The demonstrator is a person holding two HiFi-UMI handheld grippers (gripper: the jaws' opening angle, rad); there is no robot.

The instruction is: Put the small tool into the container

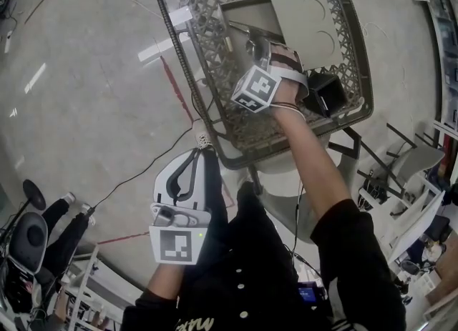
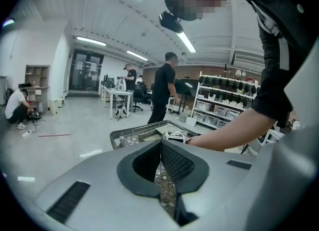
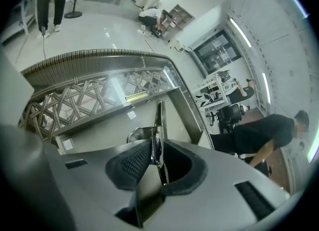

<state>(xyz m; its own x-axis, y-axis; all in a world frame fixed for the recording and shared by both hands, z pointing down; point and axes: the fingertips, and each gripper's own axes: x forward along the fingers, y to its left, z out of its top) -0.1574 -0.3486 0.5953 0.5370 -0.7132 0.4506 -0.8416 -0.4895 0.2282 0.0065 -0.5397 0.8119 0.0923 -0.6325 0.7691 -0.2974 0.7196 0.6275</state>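
An open workshop-lab — storage shelves of bins, desks, strip lights, polished floor.

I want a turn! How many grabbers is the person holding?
2. The left gripper, jaws shut, is just outside the basket. The right gripper is over the basket, jaws shut on the small tool.
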